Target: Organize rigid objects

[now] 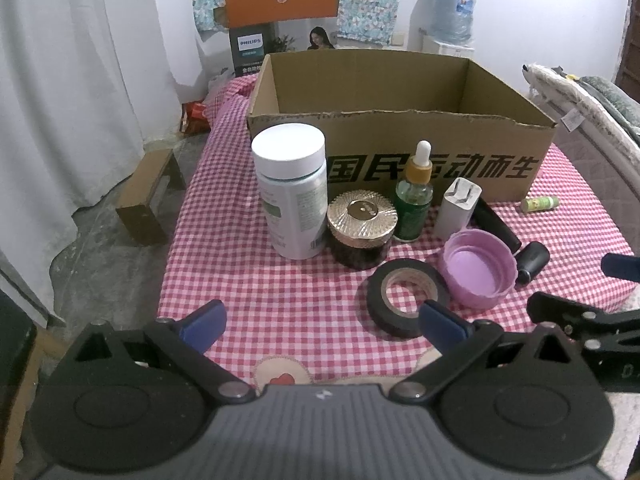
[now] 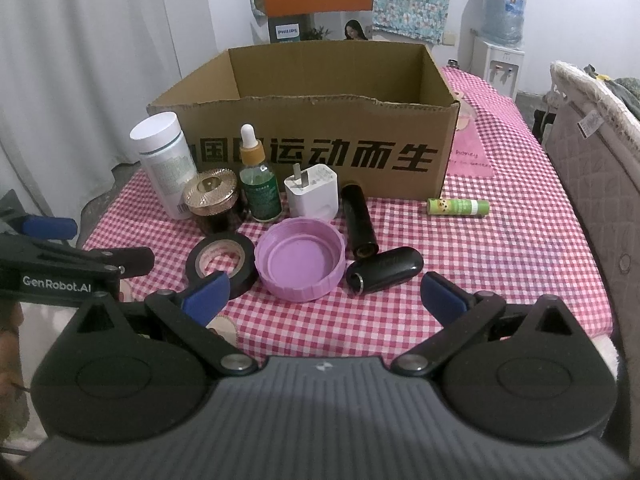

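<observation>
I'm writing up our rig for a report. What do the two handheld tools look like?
Both match: the left tool and right tool have black linkage arms, blue finger pads and a ribbed grey body. The left tool's side reads GenRobot.AI in white.

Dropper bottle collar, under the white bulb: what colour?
Amber-yellow, on the green dropper bottle. Clearest in the right wrist view.

The cardboard box (image 2: 312,136) hides its own floor behind its front wall. The white bottle (image 2: 164,160) and dropper bottle (image 2: 258,176) cover some letters on that wall. Just left of the box, the bottle labels are too small to read, maybe medicine.
</observation>
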Available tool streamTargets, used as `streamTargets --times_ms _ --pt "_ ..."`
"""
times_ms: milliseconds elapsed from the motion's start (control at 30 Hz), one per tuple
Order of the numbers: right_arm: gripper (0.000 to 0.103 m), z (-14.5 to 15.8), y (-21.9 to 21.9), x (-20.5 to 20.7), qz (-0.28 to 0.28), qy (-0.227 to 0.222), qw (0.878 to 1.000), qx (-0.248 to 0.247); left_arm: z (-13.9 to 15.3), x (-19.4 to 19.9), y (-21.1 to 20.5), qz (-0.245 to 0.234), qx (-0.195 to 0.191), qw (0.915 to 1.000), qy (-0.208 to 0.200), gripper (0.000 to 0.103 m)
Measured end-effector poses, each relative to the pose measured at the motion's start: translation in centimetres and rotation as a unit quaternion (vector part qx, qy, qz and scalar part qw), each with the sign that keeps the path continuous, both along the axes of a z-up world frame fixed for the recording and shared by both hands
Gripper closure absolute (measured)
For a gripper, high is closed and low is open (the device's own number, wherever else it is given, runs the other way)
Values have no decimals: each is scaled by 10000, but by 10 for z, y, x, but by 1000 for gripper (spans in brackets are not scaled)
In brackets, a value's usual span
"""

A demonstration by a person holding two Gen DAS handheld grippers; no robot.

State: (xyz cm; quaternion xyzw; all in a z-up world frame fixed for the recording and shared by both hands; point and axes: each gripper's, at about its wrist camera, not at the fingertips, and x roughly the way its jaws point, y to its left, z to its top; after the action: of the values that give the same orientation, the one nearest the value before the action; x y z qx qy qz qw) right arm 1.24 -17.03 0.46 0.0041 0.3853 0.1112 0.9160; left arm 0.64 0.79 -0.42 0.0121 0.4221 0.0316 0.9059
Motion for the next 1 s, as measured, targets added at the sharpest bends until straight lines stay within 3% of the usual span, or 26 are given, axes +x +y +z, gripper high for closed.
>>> streamTargets --times_ms 833,1000 --pt "1 -12 -5 7 -12 109 9999 17 -8 14 -13 -126 175 9997 131 0" --pt "1 -13 -11 8 -53 72 9999 71 -7 20 -19 -284 162 9995 -1 0"
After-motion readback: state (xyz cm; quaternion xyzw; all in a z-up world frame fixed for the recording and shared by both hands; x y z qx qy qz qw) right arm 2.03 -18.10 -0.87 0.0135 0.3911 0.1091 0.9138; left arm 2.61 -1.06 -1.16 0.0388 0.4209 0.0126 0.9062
